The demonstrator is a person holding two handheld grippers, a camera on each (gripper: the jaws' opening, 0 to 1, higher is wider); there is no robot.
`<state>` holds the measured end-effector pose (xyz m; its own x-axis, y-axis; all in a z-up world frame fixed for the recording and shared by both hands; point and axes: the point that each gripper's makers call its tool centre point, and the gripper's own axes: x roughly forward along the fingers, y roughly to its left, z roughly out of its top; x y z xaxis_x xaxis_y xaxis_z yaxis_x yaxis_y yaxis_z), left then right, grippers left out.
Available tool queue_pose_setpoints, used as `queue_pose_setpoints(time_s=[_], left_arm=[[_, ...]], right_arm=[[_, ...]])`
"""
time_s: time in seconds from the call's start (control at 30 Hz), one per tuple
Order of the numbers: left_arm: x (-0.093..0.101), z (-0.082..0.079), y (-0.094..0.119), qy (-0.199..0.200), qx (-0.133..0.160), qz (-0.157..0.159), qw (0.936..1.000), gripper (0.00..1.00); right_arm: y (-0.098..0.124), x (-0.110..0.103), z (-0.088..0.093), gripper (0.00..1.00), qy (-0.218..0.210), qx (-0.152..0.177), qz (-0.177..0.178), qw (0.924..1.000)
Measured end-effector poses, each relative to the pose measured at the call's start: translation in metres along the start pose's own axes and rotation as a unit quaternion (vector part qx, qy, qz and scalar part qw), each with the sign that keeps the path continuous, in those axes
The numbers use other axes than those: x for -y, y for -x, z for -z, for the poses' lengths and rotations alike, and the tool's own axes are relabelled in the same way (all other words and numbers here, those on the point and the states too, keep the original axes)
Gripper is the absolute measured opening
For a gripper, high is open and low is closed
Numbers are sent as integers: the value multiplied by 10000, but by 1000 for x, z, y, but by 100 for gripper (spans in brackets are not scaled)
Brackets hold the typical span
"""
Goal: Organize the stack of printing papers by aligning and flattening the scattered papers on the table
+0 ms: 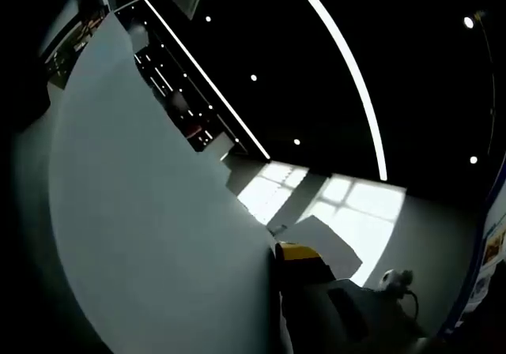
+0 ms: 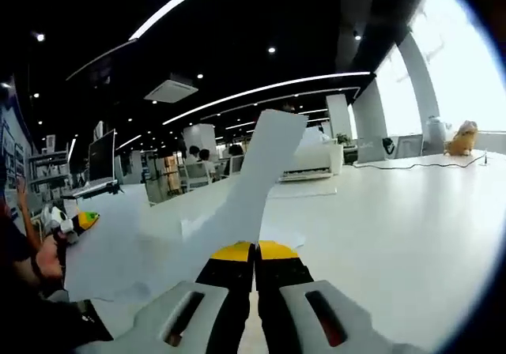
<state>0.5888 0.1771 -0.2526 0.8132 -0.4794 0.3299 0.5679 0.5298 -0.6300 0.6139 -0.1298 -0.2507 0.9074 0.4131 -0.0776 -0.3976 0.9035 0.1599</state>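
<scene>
**Papers lifted off tabletop, mid-gather, alignment not done**

Largest first: the white tabletop [image 2: 411,220] runs wide in the right gripper view, with a printer [image 2: 312,163] far back on it. Over it we see the papers [image 2: 237,204] held up in the air, one sheet rising to a tilted corner, others fanned lower left, edges clearly not matched. In the left gripper view a sheet [image 1: 150,212] stands close before the camera.

The right hand-held gripper [image 2: 254,253] has its yellow-tipped jaws pressed together on the near edge of the papers. The left hand-held gripper [image 2: 79,221] sits at the far left edge of the papers; in its own view one yellow tip touches the sheet's edge, and we cannot tell whether it is pinching.

Our read: the step is gathering and squaring. Next likely calls for bringing the papers down on the tabletop, tapping the edges even, then pressing flat. A sheet could slip out.
</scene>
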Motion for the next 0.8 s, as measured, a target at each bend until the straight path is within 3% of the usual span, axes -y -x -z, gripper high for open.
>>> queue_pose_setpoints(time_s=[0.4, 0.8], left_arm=[[1, 2, -1, -51, -30, -8, 10000, 9], [-1, 3, -1, -52, -46, -28, 10000, 9]], right_arm=[[13, -11, -44, 0, 392, 393, -31, 9985], [31, -31, -85, 0, 702, 810, -335, 9937]])
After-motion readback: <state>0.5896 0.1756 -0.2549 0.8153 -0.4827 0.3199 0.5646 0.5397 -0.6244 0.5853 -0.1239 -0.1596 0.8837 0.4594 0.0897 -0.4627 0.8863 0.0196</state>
